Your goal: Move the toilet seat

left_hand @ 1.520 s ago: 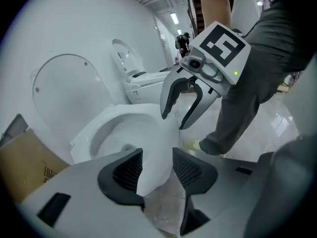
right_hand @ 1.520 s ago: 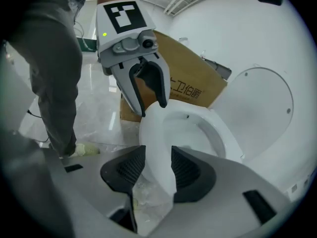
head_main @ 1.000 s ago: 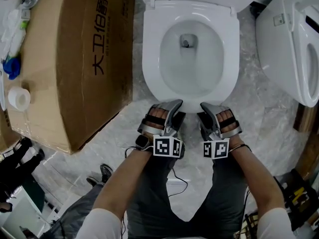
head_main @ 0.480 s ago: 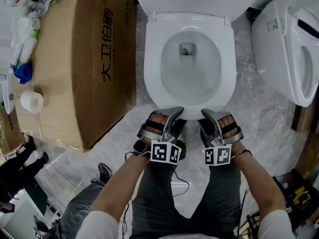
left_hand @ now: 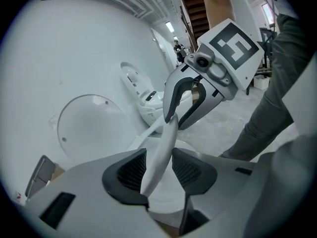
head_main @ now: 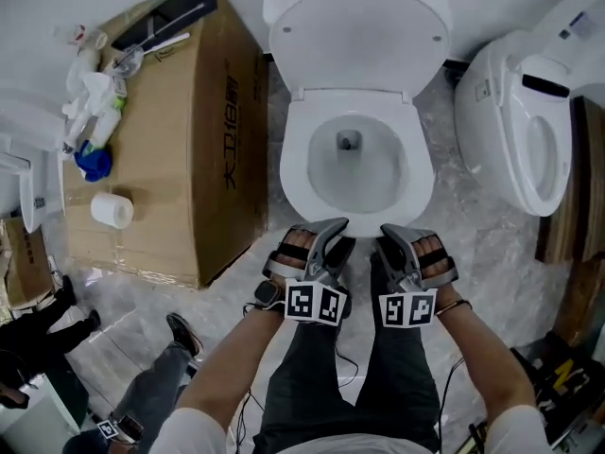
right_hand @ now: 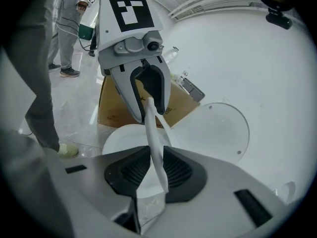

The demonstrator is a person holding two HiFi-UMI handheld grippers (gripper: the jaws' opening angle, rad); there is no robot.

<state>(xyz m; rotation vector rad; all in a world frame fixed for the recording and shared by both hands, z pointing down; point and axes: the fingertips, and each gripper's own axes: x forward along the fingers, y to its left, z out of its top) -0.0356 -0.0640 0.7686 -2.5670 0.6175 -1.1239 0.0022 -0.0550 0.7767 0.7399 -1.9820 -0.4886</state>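
- Only the gripper views show the thin toilet seat [left_hand: 159, 148] edge-on between the pads. The left tongs [left_hand: 158, 170] and right tongs [right_hand: 151, 170] have just been closing and clench its front rim, raised above the bowl [head_main: 357, 154].
- The lid [head_main: 359, 31] stands open behind. A cardboard box [head_main: 180, 149] carrying a paper roll [head_main: 112, 210] sits to the left, a second toilet [head_main: 525, 130] to the right.
- Pale marble floor [head_main: 492, 244], white wall [left_hand: 59, 43].

Head view: front edge of toilet seat [head_main: 295, 164] covered from above; second toilet [head_main: 510, 130] cropped at right edge; bystander's leg [head_main: 151, 386] cropped at bottom; 1 blue item [head_main: 93, 162] and pale clutter [head_main: 95, 93] on cardboard box [head_main: 189, 159], too small to identify
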